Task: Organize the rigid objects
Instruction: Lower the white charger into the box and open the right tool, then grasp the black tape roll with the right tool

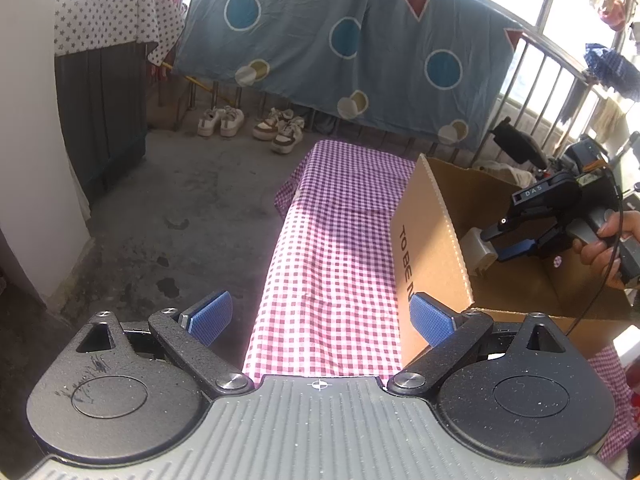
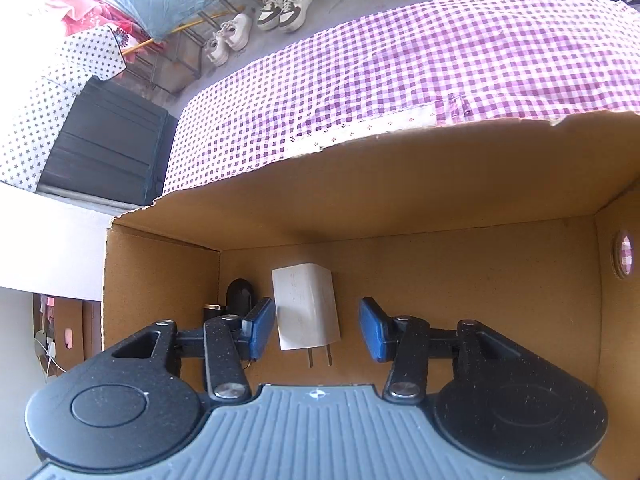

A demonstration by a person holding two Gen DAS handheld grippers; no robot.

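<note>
Nearest in the right wrist view, the right hand-held gripper (image 2: 318,328) reaches down into the cardboard box (image 2: 400,184) with its jaws spread wide and nothing clamped. The white charger plug (image 2: 306,306) lies flat on the box floor between the blue pads, clear of both, its prongs pointing toward 6 o'clock. At about 10 o'clock from the plug, tucked into the box corner, sit a dark rounded object (image 2: 239,292) and a small black cylinder (image 2: 213,312); what they are is hard to make out.

The left hand-held gripper (image 1: 320,320) hovers over the checkered desk (image 1: 332,240) with its jaws wide apart and empty, its right pad just beside the box's outer wall at 3 o'clock. Farther off, at 12 o'clock, shoes (image 1: 256,124) stand on the floor under a hanging blue sheet (image 1: 328,40).

The plug looks already placed, so the likely trouble is in pulling out: a tilted lift could catch a pad on the plug or on the dark items and drag them about. The left pad could also nudge the light box across the cloth.
</note>
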